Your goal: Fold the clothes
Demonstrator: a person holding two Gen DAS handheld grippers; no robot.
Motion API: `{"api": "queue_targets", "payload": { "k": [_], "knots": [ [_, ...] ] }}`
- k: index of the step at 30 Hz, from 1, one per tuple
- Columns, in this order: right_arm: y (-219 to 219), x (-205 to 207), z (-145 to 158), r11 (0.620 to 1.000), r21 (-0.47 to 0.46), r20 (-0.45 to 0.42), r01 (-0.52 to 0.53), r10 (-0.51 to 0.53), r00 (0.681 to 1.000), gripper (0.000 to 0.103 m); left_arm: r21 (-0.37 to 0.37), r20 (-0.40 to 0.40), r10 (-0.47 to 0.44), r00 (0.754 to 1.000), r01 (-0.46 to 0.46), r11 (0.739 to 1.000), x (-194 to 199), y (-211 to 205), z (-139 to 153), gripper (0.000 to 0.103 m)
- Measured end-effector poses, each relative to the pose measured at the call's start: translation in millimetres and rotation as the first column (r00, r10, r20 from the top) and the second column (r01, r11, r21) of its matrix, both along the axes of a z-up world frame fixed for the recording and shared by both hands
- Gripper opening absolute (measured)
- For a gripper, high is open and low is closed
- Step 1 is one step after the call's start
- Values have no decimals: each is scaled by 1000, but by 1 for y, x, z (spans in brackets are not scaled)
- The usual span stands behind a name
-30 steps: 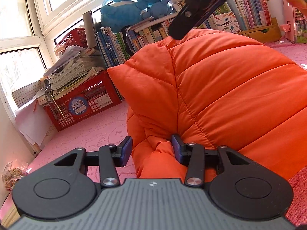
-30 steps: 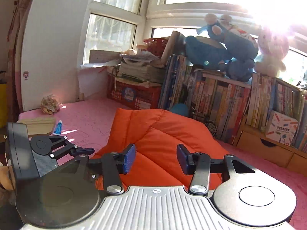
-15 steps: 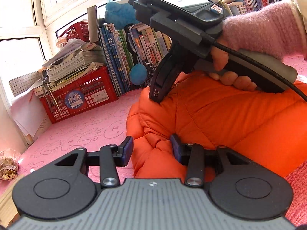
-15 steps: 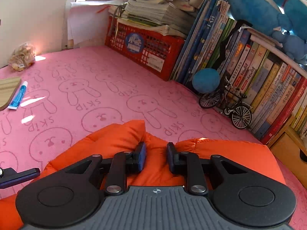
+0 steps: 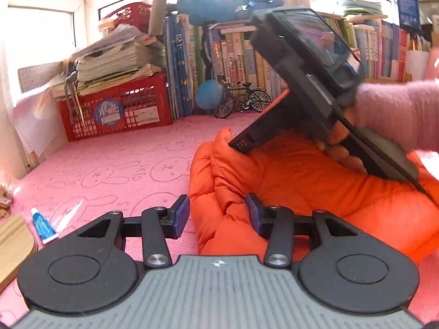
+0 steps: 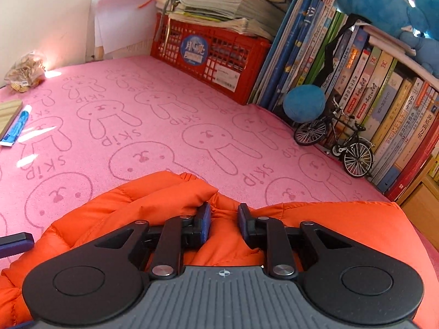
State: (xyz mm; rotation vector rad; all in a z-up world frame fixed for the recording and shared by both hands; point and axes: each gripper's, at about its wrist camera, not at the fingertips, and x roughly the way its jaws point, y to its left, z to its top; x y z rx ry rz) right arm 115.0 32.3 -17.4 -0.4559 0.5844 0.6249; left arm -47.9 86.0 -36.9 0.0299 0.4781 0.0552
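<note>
Two grippers at my orange jacket (image 5: 315, 192) on the pink mat (image 5: 115, 170).
Quilted, puffy, bunched at its edge; left gripper (image 5: 216, 213) jaws apart around a fold, right gripper (image 6: 223, 223) jaws narrowly apart astride a ridge.

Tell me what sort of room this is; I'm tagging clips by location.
Probably a child's bedroom or study corner at home: a row of books along the back, blue plush toys on top, and a pink bunny-print cloth where the orange padded jacket lies.
</note>
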Motion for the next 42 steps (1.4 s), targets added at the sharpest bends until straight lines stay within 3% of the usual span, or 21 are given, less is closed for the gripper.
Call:
{"api": "queue_targets", "payload": {
  "k": [2, 4, 6, 8, 11, 13, 14, 16, 17, 20, 24, 28, 32, 34, 35, 37, 40, 42],
  "knots": [
    [-11, 2, 7, 996, 84, -30, 4, -1, 1000, 25, -41, 74, 39, 996, -36, 999, 4, 7, 27, 42],
    [-31, 6, 19, 972, 233, -95, 13, 9, 995, 32, -84, 146, 80, 986, -69, 994, 8, 15, 54, 43],
    [-59, 13, 31, 894, 444, -198, 57, 36, 979, 40, -2, 213, 87, 973, -89, 996, 19, 7, 67, 46],
    [-87, 18, 40, 797, 594, -261, 111, 60, 963, 45, 80, 201, 74, 977, -92, 993, 42, -5, 68, 46],
    [-140, 19, 54, 623, 757, -297, 198, 58, 953, 55, 133, 78, 18, 997, -28, 991, 81, -17, 51, 46],
    [-188, 16, 59, 540, 803, -303, 253, 4, 953, 82, 221, 28, 34, 999, -39, 975, 97, -28, 30, 46],
    [-207, 15, 60, 530, 801, -305, 279, -40, 951, 88, 264, 4, 43, 999, -42, 964, 105, -33, 19, 46],
    [-245, 12, 56, 561, 751, -304, 347, -172, 937, 99, 287, -23, 40, 999, -32, 957, 111, -36, 4, 46],
    [-260, 12, 49, 582, 710, -317, 396, -238, 918, 100, 288, -26, 42, 999, -33, 957, 112, -35, 2, 46],
    [-283, 13, 19, 595, 631, -412, 498, -287, 865, 103, 313, -30, 40, 999, -29, 949, 112, -40, -3, 46],
    [-270, 14, -21, 583, 641, -520, 500, -150, 841, 103, 348, -32, 30, 999, -17, 937, 112, -46, -7, 44],
    [-260, 31, -37, 507, 685, -588, 524, -40, 808, 103, 349, -27, 33, 999, -22, 937, 112, -48, -10, 44],
    [-247, 53, -43, 464, 705, -606, 536, 1, 795, 103, 340, -29, 39, 999, -27, 940, 114, -46, -12, 43],
    [-243, 61, -41, 479, 696, -613, 536, 7, 790, 103, 325, -32, 39, 999, -26, 945, 115, -44, -12, 43],
    [-242, 62, -39, 495, 680, -620, 541, -5, 785, 102, 319, -33, 39, 999, -26, 947, 115, -43, -11, 43],
    [-242, 60, -39, 509, 652, -631, 562, -47, 774, 86, 310, -33, 41, 999, -28, 950, 115, -41, -12, 43],
    [-243, 52, -41, 509, 643, -623, 572, -86, 778, 71, 301, -34, 40, 999, -28, 953, 115, -40, -12, 43],
    [-241, 49, -39, 525, 625, -616, 578, -124, 778, 68, 297, -33, 43, 999, -31, 954, 115, -39, -12, 43]
  ]
}}
